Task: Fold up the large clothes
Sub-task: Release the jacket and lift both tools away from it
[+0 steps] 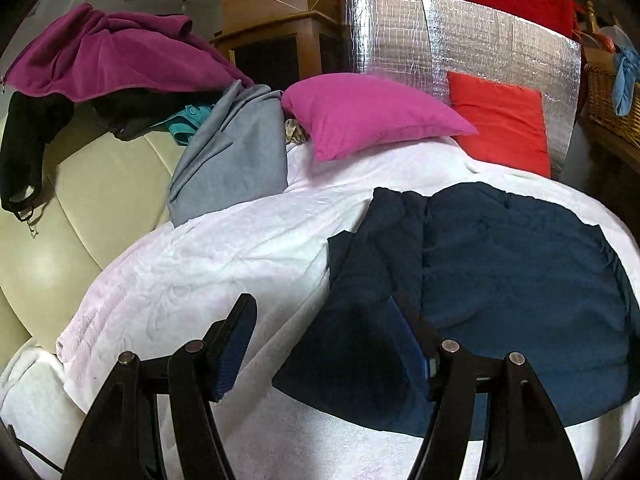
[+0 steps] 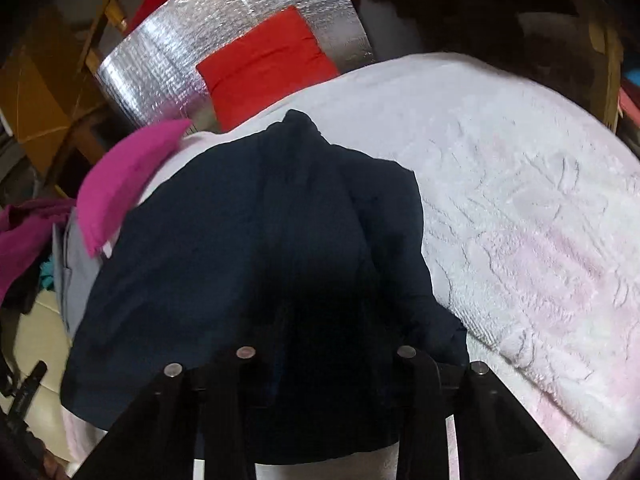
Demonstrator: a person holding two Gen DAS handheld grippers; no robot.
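A dark navy garment (image 1: 500, 280) lies partly folded on the white blanket (image 1: 200, 272). My left gripper (image 1: 324, 320) is open just above its left edge; the left finger (image 1: 236, 336) is over the blanket and the right finger (image 1: 412, 340) is over the navy cloth. In the right wrist view the navy garment (image 2: 240, 240) fills the middle, and my right gripper (image 2: 320, 340) hangs close over its near edge. Its fingertips are lost in dark shadow against the cloth, so I cannot tell whether it grips anything.
A magenta pillow (image 1: 368, 112) and a red pillow (image 1: 500, 120) lean on a silver foil panel (image 1: 400, 40) at the back. A grey garment (image 1: 232, 152), purple jacket (image 1: 100, 56) and black garment (image 1: 24, 140) lie on the cream sofa (image 1: 80, 208). A wicker basket (image 1: 612, 100) stands right.
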